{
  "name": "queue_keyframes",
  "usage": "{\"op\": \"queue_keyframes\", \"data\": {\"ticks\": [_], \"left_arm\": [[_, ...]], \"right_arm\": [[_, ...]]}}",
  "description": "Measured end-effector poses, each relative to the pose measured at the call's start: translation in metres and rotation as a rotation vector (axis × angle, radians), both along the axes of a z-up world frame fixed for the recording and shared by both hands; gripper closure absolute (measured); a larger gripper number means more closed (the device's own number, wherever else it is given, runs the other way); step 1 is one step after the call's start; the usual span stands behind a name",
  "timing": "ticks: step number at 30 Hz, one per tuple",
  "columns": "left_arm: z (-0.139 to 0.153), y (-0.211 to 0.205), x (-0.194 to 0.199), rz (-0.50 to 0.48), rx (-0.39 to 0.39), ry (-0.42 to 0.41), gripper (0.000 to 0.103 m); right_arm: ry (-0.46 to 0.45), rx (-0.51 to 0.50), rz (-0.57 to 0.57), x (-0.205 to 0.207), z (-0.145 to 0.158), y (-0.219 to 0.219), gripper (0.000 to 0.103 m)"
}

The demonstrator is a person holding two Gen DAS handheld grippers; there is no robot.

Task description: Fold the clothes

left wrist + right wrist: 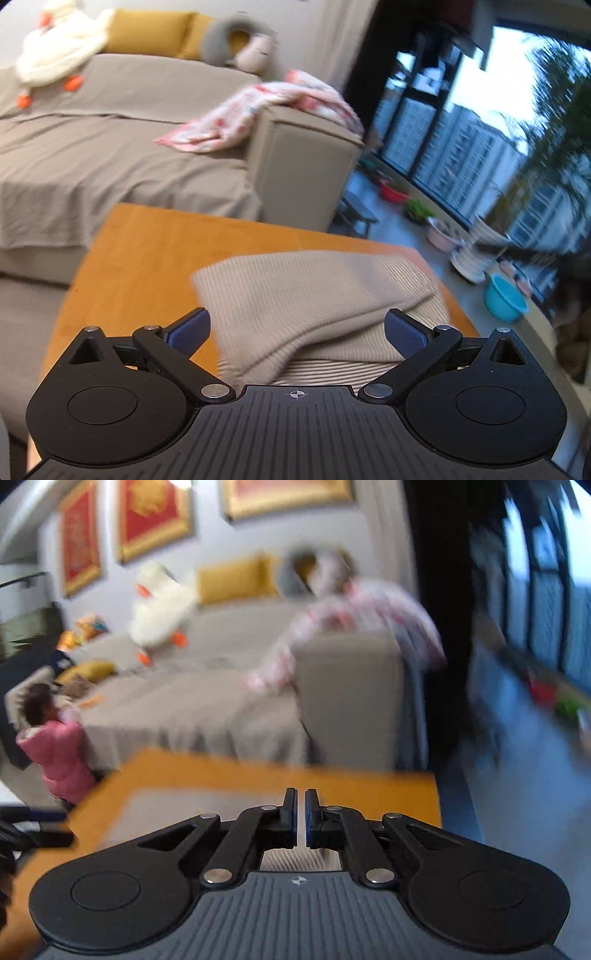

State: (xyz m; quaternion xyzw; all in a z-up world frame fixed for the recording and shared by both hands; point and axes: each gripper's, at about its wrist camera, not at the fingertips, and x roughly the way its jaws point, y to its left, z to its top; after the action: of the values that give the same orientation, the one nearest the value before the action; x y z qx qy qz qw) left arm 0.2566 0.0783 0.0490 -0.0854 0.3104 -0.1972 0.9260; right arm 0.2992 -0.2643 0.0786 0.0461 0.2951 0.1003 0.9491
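The left gripper [297, 330] is hovering with its blue-padded fingers [190, 330] spread wide, gripping nothing. Directly ahead of it and reaching in under the gap between those fingers, a beige ribbed garment [314, 295] is lying folded on an orange-topped wooden table [147, 251], with one thick fold running across between the two pads. The cloth is sitting toward the table's right side, its far edge near the table's far rim.

The right gripper [301, 814] is showing its fingers drawn almost together, with only a thin slit of light between the pads; whether any cloth is pinched there cannot be told through the blur. A strip of the ribbed fabric [299, 860] is showing just beneath its linkage, and the garment is spreading as a pale blurred patch ahead of it on the table.

Beyond the table, a grey-covered sofa [110, 155] is standing with a pink patterned cloth [258, 114] draped over its armrest and a white plush toy [59, 44] resting at its back. In the right view, a person in a pink jacket [59, 753] is sitting beside the sofa's near corner.
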Motion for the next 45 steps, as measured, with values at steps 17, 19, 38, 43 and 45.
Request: {"op": "queue_keyframes", "data": {"ticks": [17, 19, 38, 43, 45], "left_arm": [[-0.034, -0.047, 0.017, -0.074, 0.174, 0.005, 0.0], [-0.033, -0.044, 0.017, -0.071, 0.161, 0.005, 0.0], [-0.022, -0.045, 0.013, -0.08, 0.131, -0.007, 0.0], [-0.02, -0.043, 0.012, -0.081, 0.127, -0.008, 0.0], [-0.018, -0.041, 0.013, -0.082, 0.12, -0.01, 0.0]], "right_arm": [[0.103, 0.115, -0.015, 0.017, -0.065, 0.004, 0.095], [0.102, 0.116, -0.026, 0.008, -0.064, 0.0, 0.096], [-0.005, 0.04, -0.044, -0.018, -0.034, 0.012, 0.051], [0.047, -0.01, -0.073, -0.012, -0.07, 0.024, 0.077], [-0.003, -0.023, -0.058, -0.022, -0.066, 0.028, 0.087]]}}
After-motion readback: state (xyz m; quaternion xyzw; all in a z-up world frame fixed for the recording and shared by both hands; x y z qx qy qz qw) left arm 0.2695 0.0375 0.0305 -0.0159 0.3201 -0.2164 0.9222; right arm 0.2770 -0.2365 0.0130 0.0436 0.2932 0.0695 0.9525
